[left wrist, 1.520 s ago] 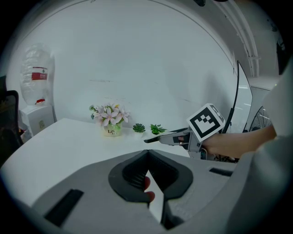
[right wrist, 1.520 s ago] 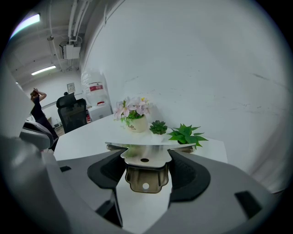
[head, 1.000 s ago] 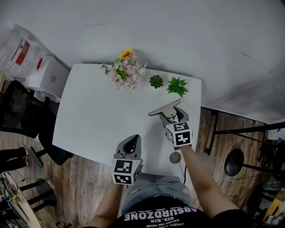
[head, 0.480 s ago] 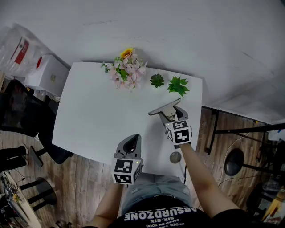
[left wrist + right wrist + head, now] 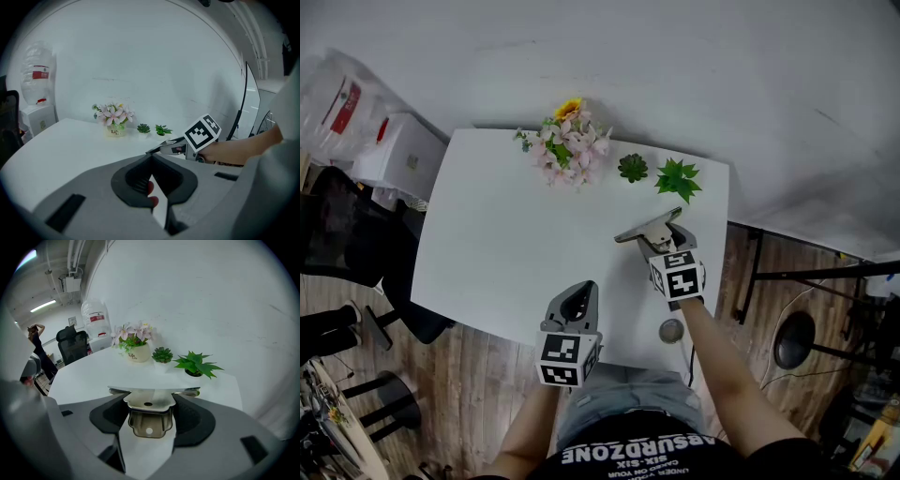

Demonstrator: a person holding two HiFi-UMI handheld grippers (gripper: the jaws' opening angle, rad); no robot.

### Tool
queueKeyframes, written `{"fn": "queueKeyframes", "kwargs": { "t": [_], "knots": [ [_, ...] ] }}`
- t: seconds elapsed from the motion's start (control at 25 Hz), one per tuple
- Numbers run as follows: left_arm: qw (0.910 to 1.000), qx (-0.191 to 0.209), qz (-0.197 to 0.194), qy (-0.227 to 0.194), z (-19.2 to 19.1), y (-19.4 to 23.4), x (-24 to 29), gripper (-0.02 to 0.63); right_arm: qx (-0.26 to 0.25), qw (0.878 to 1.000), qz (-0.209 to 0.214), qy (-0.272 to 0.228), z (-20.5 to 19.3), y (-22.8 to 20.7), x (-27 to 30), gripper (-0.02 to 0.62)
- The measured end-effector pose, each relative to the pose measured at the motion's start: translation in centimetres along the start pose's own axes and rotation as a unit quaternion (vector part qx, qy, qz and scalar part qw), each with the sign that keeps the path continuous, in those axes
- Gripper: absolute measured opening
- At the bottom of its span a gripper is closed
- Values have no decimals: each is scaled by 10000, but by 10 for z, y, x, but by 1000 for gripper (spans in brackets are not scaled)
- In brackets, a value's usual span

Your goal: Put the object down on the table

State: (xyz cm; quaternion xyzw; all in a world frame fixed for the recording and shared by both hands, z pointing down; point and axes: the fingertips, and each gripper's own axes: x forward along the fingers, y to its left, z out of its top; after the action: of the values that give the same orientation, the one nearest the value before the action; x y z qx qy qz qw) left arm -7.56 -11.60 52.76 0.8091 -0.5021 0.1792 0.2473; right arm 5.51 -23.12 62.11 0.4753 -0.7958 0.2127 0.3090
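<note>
My right gripper is over the right part of the white table, shut on a flat steel scraper-like piece. In the right gripper view the metal piece sits between the jaws, its wide edge lying crosswise in front of them and held a little above the tabletop. My left gripper hovers at the table's near edge; its jaws stand together with nothing between them. From the left gripper view I see the right gripper's marker cube and the metal piece's edge.
A pot of pink flowers, a small succulent and a leafy green plant stand along the table's far edge. A round fitting is at the near right corner. A black chair and a water bottle are at the left.
</note>
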Motion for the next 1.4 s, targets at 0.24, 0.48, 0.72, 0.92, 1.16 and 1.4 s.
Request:
{"fn": "queueKeyframes", "kwargs": {
  "t": [0.24,0.48,0.72,0.92,1.16,1.4],
  "knots": [
    [10000,-2,-8,0,0,3,1,-3,-3,9999,-11,103,-7,-2,6,288],
    [10000,-21,-12,-4,1,5,3,-3,-41,9998,-5,215,-14,-3,14,288],
    [10000,-49,-18,15,-1,7,1,-3,-50,9994,-27,331,-21,-5,21,288],
    [10000,-52,-12,27,-3,7,1,-3,-35,9990,-21,448,-29,-6,26,288],
    [10000,-55,-20,11,-2,7,1,-3,-83,9985,-44,535,-34,-5,30,288],
    [10000,-61,-32,45,-5,7,1,-3,-93,9981,-50,610,-39,-4,34,288]
  ]
}}
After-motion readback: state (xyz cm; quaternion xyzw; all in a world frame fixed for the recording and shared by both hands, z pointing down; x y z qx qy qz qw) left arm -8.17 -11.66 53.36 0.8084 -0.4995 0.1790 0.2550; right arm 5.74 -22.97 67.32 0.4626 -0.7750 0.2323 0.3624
